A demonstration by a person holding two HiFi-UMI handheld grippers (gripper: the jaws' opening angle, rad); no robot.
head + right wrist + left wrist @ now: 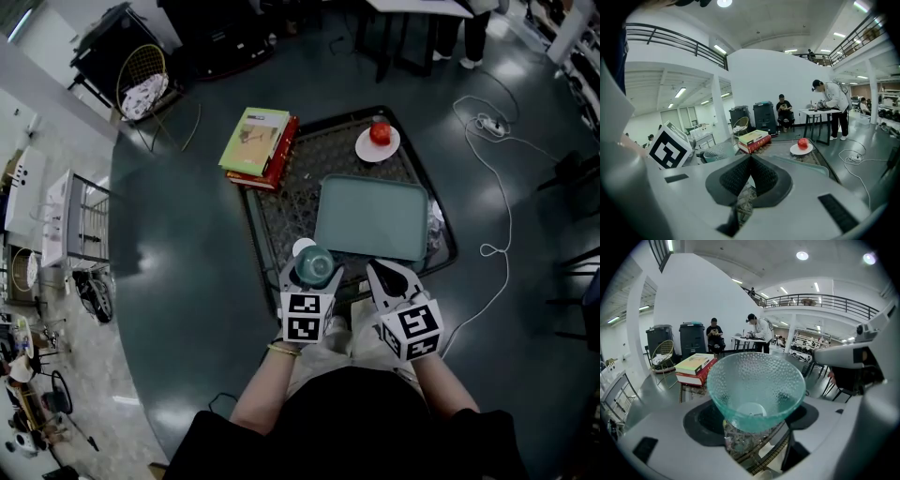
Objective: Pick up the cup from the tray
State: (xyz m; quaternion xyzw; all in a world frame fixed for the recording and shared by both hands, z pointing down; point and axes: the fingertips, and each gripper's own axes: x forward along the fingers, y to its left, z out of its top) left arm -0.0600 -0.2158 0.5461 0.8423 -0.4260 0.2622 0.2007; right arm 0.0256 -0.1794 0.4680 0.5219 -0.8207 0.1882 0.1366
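Cup (316, 265) sits in the left gripper (314, 279), whose jaws are drawn in on the lower body of the teal dimpled glass. In the left gripper view the bowl of it (757, 390) flares wide above the dark pads (701, 423), mouth up and roughly level. It's clear of the tray (370, 217), just off the tray's near-left corner and above the woven tabletop (281, 202). I can't tell whether the base hangs free or rests on the weave.

Right gripper (389, 281) is near the tray's front edge. Its jaws are pressed tight together w/ nothing between them, and its own view shows the two pads (740, 178) meeting in a seam.

I'd judge the pick as essentially done, so we're at the carry/hold stage. Next move, imo, needs a steady level lift, since the grip is low on a top-heavy flared shape (smooth glass, prob. slippery). A tilt could let it pivot out. Books (258, 145) and the plate w/ apple (380, 132) are well apart, so no obstacle.
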